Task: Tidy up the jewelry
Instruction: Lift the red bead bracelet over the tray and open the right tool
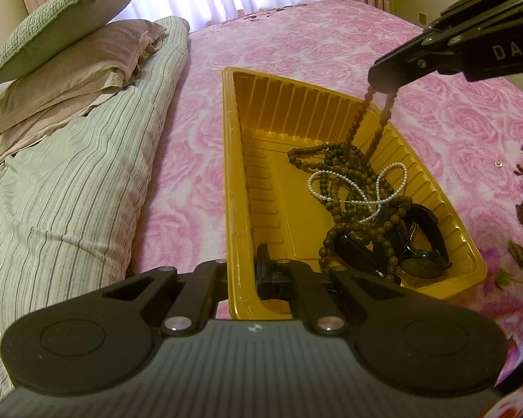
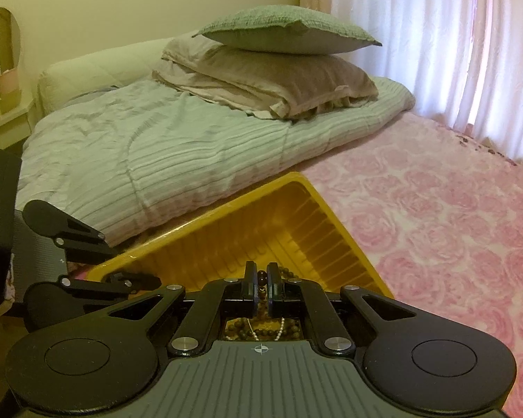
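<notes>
The right tool (image 1: 383, 83) is pinched almost closed on a brown bead string (image 1: 366, 118). Two lines of beads hang down from its tip into the yellow tray (image 1: 233, 181) on the pink bed (image 1: 331, 41). The low end of the string still sits in a pile with the dark bead necklace (image 1: 331, 170), the white pearl string (image 1: 348, 188) and the black watch (image 1: 422, 264), all on the right side of the tray.

The left tool (image 1: 242, 271) is closed on the near rim of the tray, one finger inside the wall and one outside, so the tray cannot slide.

I think this step is about getting the brown beads in or out without a knot. Go slow and straight up or down. Watch the pearl string, because it lies right across the pile and may catch. Hold the tray down tight. Do not squeeze harder, or a bead could pop out
</notes>
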Tool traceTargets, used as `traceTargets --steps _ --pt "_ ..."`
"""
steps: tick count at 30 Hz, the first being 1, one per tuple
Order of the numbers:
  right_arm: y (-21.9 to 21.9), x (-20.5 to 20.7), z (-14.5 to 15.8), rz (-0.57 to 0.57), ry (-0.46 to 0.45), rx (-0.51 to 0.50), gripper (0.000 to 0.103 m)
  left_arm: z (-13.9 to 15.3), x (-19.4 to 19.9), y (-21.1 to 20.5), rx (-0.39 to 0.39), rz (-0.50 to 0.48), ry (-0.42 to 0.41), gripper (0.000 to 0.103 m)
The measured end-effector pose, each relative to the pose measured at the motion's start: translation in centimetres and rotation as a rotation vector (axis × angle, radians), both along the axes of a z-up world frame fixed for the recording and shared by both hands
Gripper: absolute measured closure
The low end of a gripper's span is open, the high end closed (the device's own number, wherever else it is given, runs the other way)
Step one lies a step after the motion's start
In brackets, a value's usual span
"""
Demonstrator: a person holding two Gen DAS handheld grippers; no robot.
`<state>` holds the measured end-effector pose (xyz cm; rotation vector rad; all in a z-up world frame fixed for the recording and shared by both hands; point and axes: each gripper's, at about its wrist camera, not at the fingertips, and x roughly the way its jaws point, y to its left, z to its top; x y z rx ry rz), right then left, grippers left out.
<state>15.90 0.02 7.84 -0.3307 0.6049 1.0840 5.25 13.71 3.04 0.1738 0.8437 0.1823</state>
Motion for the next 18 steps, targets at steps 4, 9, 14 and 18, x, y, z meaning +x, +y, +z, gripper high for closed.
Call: traceTargets --steps 4,9,14,18 --pt "0.2 0.3 -0.4 -0.008 0.013 -0.005 0.098 0.0 0.0 0.0 0.000 0.000 0.000 0.100" --pt "0.2 0.6 -0.8 -0.017 0.021 -0.012 0.098 0.0 0.0 0.1 0.000 0.000 0.001 0.100" --pt "0.3 0.8 -0.9 -0.031 0.020 -0.005 0.098 0.0 0.0 0.1 0.000 -0.001 0.001 0.100" --pt "0.4 0.8 -1.1 -0.007 0.026 0.000 0.098 0.0 0.0 0.1 0.000 -0.001 0.001 0.100"
